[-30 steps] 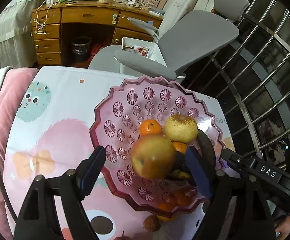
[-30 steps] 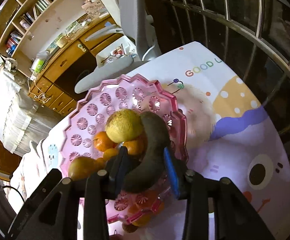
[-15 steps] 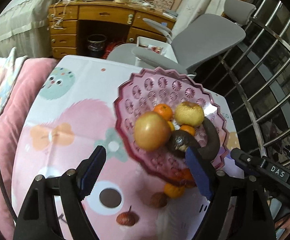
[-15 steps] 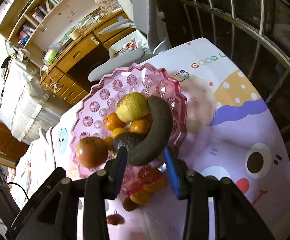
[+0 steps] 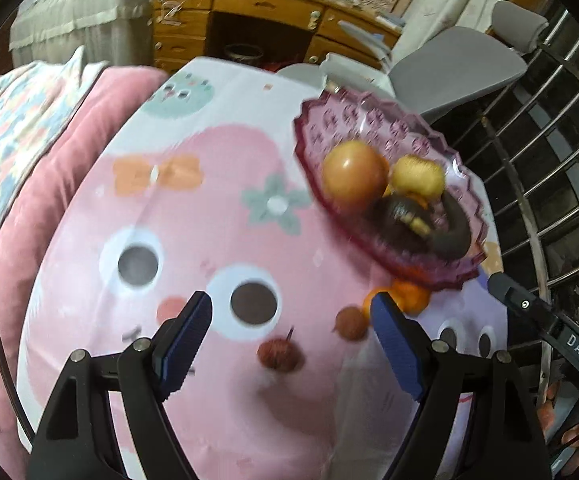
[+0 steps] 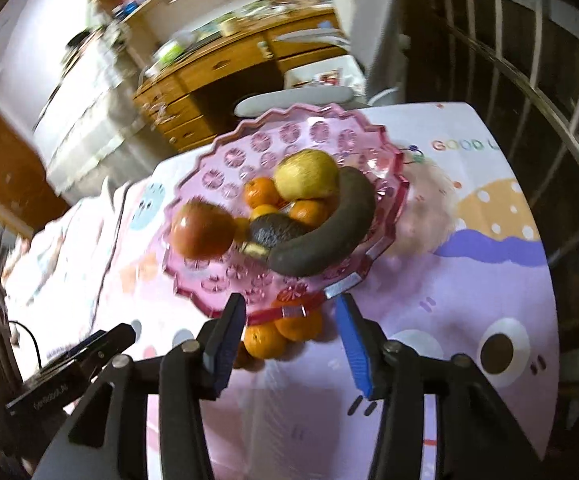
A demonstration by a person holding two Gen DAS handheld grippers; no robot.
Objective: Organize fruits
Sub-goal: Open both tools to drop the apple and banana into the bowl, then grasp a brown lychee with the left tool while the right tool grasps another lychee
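Note:
A pink glass fruit bowl (image 5: 329,128) (image 6: 217,172) stands on the cartoon-print table. It holds a red-orange apple (image 5: 353,176) (image 6: 203,230), a yellow pear (image 5: 417,176) (image 6: 307,174), tangerines (image 6: 263,192), a dark avocado (image 6: 275,230) and a blackened banana (image 5: 455,234) (image 6: 329,226). Loose tangerines (image 5: 407,298) (image 6: 285,328) lie beside the bowl's near rim. Two small brown-red fruits (image 5: 279,354) (image 5: 351,324) lie on the cloth. My left gripper (image 5: 291,340) is open and empty above them. My right gripper (image 6: 291,344) is open and empty just before the tangerines.
A grey office chair (image 5: 457,64) and a wooden desk (image 5: 249,0) stand beyond the table. A metal railing (image 5: 549,160) runs along the right. A pink quilt (image 5: 41,152) lies at the table's left edge. The other gripper's body (image 6: 57,384) shows at lower left.
Both grippers have pulled back from the bowl toward the near side of the table. The right gripper let go of the banana, which now lies in the bowl. The left view swung left.

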